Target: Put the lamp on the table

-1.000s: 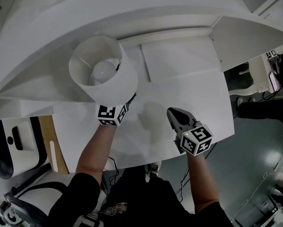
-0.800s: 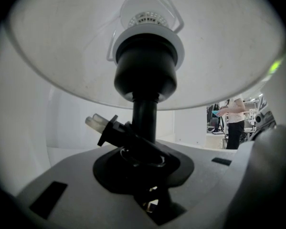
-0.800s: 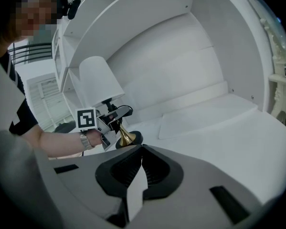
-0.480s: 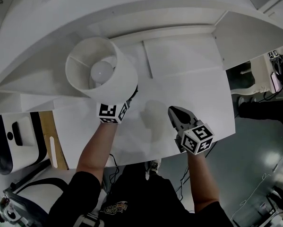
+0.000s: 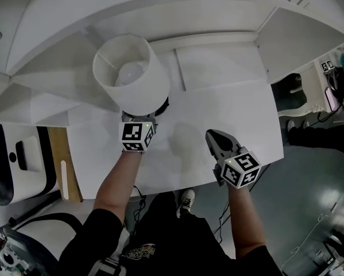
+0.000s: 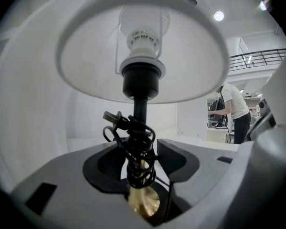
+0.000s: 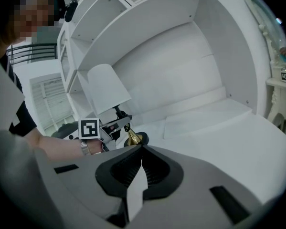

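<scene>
Lamp (image 5: 131, 73) stands on the worktop (image 5: 223, 114) between the jaws of the left gripper (image 6: 142, 151), just opened clear of its stem; right gripper (image 7: 140, 161) is closed, empty.

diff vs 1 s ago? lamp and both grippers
The lamp swung from tilted to upright and now stands on the table. The left gripper let go: its jaws have just been opening, and the lamp's stem sits between them, not clamped. The right gripper stayed shut and empty, in much the same spot over the table.
</scene>
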Demonstrator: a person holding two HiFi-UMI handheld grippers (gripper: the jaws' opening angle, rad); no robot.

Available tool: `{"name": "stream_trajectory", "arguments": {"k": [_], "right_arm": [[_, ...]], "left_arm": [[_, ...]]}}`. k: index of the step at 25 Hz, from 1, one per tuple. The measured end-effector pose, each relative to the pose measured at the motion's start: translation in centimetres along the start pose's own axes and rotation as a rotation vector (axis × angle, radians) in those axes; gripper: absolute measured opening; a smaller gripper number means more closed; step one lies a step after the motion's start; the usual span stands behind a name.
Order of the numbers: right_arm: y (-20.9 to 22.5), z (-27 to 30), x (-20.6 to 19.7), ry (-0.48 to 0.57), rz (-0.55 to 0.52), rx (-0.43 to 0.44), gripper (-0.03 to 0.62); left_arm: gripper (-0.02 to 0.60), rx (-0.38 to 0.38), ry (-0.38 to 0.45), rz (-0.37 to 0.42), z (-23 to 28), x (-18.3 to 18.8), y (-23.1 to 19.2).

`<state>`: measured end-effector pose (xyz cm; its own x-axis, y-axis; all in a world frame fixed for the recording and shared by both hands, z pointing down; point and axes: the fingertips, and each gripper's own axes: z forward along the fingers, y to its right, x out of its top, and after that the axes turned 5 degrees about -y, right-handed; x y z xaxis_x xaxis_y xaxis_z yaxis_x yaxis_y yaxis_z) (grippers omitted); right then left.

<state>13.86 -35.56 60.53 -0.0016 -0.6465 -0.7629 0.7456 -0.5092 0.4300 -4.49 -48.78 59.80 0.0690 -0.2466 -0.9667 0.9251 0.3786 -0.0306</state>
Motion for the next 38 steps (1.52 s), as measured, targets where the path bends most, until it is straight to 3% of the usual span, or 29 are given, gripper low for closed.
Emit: {"name": "stream_trajectory", "arguments": {"k": [9, 11, 13, 19, 29, 38], "right_arm": [[-3.5, -3.6, -0.3, 0.029, -0.046, 0.011, 0.026], [-4.5, -4.7, -0.4, 0.037, -0.056, 0.018, 0.026], [-5.6, -5.8, -0.5, 0.050, -0.070, 0.026, 0.026], [-8.7, -9.2, -1.1, 0.104, -0.112, 0.060, 0.026], [-15.3, -14.9, -4.4, 0.113, -0.182, 0.161, 0.026], [-20.1, -15.5, -7.4, 0.072, -0.199, 0.229, 0.026]], "left_arm": [[0.188, 0.051, -0.067, -0.043, -8.4, -2.8, 1.8], [0.050, 0.046, -0.089, -0.043, -10.8, -2.7, 3.1], [0.008, 0.035, -0.101, -0.039, -13.0, -2.1, 4.5], [0.008, -0.013, -0.091, -0.037, -19.5, -0.4, 8.8], [0.006, -0.049, -0.112, -0.111, -31.6, -0.9, 16.8], [0.006, 0.013, -0.137, -0.135, -40.1, -2.0, 18.2]]}}
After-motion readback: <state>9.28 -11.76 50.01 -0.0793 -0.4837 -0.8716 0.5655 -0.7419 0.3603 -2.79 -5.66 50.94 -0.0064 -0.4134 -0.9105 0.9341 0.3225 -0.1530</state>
